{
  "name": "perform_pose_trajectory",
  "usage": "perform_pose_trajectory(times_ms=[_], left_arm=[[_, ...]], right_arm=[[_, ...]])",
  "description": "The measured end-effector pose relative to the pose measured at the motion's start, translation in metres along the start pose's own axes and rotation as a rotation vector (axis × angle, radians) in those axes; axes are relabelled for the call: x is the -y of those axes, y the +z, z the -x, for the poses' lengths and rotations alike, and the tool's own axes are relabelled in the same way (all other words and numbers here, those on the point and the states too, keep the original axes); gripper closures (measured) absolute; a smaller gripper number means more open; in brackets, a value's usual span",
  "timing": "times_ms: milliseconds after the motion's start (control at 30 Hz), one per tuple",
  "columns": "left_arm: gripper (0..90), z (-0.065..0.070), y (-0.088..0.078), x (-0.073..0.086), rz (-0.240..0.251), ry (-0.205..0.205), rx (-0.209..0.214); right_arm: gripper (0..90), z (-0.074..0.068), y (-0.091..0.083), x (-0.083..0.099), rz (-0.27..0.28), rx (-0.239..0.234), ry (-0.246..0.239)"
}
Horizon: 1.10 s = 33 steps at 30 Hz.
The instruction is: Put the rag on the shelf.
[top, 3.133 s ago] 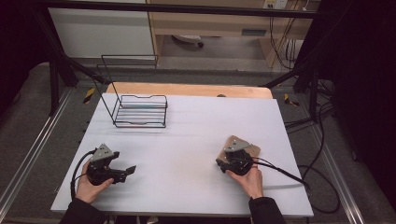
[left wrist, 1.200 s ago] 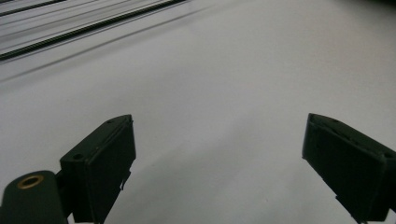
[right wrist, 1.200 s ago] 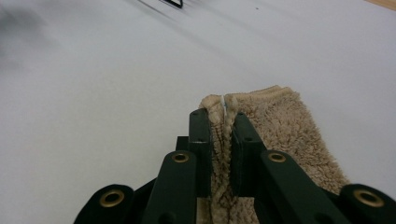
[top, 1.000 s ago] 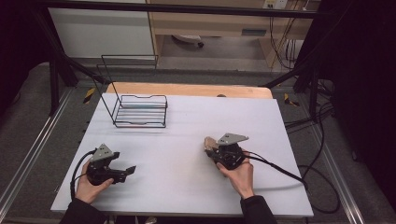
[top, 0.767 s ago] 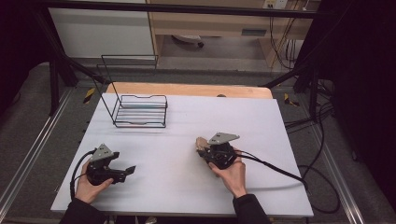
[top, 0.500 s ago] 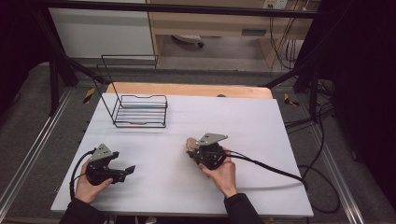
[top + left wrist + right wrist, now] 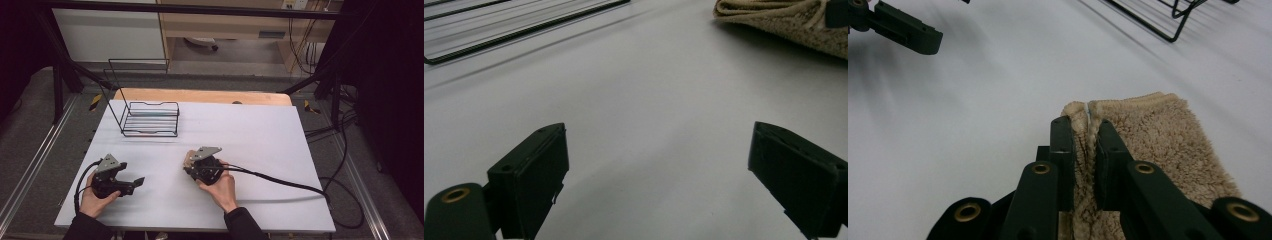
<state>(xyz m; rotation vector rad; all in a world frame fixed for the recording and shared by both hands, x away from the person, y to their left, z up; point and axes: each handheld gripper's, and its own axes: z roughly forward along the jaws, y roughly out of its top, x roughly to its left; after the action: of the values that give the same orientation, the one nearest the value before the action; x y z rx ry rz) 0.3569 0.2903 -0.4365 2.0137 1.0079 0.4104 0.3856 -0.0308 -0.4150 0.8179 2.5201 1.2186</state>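
We see the right gripper near the middle of the white table, its jaws pinched tight on a folded tan towel. In the right gripper view the two black jaws stand nearly together with a bunched fold of the towel's edge squeezed between them; the rest of the cloth lies flat on the table just to one side. We judge the grip is on the folded edge so the whole cloth drags or lifts as one piece without unfolding.

The left gripper sits low at the near left of the table, jaws wide apart with nothing between them, pointing toward the towel, which shows at the top right of the left gripper view. We judge it is parked open to take a second corner or edge when the cloth comes within reach.

A black wire rack stands at the far left of the table, well apart from both grippers; it may be where the towel goes, but we cannot tell
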Motion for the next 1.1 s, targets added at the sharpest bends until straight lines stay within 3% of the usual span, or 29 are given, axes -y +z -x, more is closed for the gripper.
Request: perform_pose_trajectory(times_ms=[267,733,1100], left_arm=[[9.3,-0.001,0.000,0.000,-0.001,0.002,-0.002],[9.3,0.000,0.000,0.000,-0.003,0.000,-0.001],[9.4,0.000,0.000,0.000,-0.005,-0.002,-0.003]], right_arm=[[81.3,-0.012,0.016,0.003,-0.020,-0.041,-0.020],[81.1,-0.024,0.019,0.006,-0.017,-0.116,-0.033],[81.0,-0.030,0.023,0.010,-0.037,-0.133,-0.044]])
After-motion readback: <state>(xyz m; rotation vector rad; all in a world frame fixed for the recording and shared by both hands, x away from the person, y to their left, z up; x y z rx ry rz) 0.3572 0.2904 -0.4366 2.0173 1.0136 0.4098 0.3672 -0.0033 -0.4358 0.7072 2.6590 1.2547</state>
